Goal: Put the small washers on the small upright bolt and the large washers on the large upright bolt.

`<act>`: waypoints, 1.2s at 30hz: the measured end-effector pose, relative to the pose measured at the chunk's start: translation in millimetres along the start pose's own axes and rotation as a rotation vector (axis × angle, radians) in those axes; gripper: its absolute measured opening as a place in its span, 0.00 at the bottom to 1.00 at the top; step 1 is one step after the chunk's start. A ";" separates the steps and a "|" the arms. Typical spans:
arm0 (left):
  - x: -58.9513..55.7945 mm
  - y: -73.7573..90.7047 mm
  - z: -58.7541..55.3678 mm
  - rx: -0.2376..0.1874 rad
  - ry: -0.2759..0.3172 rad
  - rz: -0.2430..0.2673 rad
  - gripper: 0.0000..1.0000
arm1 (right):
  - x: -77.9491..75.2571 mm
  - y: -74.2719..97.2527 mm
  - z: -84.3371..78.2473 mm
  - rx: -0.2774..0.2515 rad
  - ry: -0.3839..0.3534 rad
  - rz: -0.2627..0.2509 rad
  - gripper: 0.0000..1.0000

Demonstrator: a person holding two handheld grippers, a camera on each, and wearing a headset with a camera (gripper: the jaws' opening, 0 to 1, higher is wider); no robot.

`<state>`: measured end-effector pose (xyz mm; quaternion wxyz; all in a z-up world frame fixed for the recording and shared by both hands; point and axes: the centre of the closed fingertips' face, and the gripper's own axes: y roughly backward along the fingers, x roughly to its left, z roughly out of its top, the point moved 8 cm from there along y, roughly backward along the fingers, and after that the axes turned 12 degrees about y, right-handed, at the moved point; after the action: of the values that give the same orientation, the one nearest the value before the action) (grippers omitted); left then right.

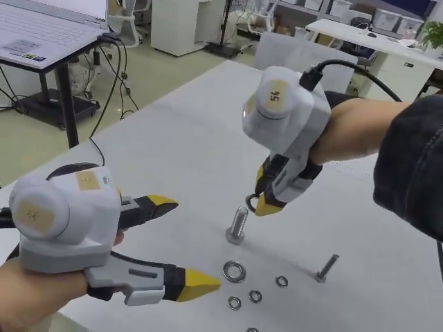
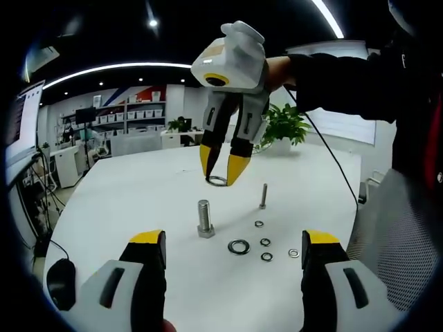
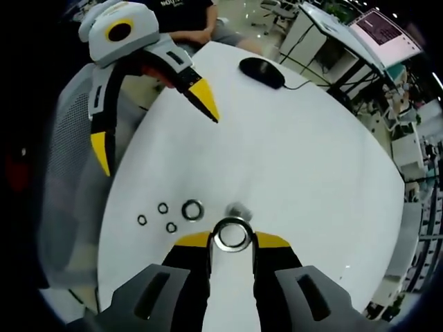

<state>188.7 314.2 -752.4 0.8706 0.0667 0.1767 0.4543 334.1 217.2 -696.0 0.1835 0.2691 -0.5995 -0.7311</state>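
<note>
Steel large washer (image 3: 232,235) is pinched in the right tongs (image 1: 259,204) just above the large upright bolt (image 1: 237,225). Left tongs (image 1: 194,242) are held spread above the bench (image 1: 194,138), near the loose washers (image 1: 234,271).

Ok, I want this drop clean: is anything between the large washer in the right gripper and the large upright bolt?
Nothing visible. The right gripper holds the large washer just above the large bolt, only air between. The open left gripper and the loose washers lie off to the side.
</note>
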 end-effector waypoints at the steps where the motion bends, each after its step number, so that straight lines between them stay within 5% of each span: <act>1: 0.3 0.0 0.0 0.001 0.000 0.001 0.80 | -1.0 -0.9 0.7 0.002 0.004 0.001 0.23; 36: 5.2 -8.6 -2.4 0.023 0.009 -0.006 0.78 | -19.3 -39.6 -4.2 0.016 -0.001 0.078 0.23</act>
<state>197.2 313.4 -758.3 0.8702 0.0743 0.1862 0.4501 354.0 233.8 -731.8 0.2095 0.2466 -0.6153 -0.7188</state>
